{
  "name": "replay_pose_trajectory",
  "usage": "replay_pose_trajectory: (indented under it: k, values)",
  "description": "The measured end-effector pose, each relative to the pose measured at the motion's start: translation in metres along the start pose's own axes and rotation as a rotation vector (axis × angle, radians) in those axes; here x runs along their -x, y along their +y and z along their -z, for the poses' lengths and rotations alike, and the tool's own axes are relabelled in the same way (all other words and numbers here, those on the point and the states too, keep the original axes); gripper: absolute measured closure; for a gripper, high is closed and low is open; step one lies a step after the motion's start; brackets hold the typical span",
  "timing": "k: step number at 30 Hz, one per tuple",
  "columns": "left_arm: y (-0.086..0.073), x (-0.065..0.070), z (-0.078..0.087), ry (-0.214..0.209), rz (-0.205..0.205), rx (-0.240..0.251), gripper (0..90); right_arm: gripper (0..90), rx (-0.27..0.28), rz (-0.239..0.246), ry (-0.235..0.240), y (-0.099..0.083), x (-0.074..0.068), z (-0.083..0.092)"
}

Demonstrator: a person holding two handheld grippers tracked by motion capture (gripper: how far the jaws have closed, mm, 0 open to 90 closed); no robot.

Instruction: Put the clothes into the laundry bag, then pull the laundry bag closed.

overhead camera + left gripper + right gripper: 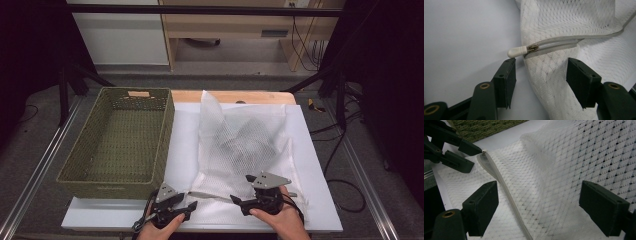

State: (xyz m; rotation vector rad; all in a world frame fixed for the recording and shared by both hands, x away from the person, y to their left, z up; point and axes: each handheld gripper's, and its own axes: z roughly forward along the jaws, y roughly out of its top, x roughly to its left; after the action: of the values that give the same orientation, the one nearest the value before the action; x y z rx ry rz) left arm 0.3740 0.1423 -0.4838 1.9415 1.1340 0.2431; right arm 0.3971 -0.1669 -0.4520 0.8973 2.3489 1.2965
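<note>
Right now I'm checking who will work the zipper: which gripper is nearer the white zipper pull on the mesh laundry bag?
Left. The left gripper has the white zipper pull just off its jaws; the right gripper sits farther along the zipper.

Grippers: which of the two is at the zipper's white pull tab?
The left gripper. The white pull tab lies just off its jaw tips, jaws open over the mesh bag. The right gripper straddles the zipper farther along.

The bag (245, 145) is white open mesh cloth with a grey woven zip (564, 43), its puller (517, 51) smooth plastic. The basket (75, 172) is rough green wicker; the gripper pads (507, 80) are matt black.
</note>
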Motion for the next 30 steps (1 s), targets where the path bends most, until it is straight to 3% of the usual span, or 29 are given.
replay_pose_trajectory:
  k: [11,20,25,30]
  values:
    - [0.003,-0.003,-0.003,-0.009,-0.024,-0.008,45.7,16.7,-0.003,-0.001,0.004,0.001,-0.002,-0.001]
    - [0.003,0.000,-0.005,-0.002,-0.044,-0.006,44.6,17.0,0.003,0.009,0.003,0.005,-0.005,-0.002]
    - [0.002,0.006,-0.006,0.025,-0.095,-0.014,41.2,17.0,-0.003,0.007,0.000,0.004,-0.005,-0.001]
    - [0.001,0.013,-0.008,0.072,-0.154,-0.027,44.6,17.1,0.000,0.009,-0.005,0.004,-0.003,0.001]
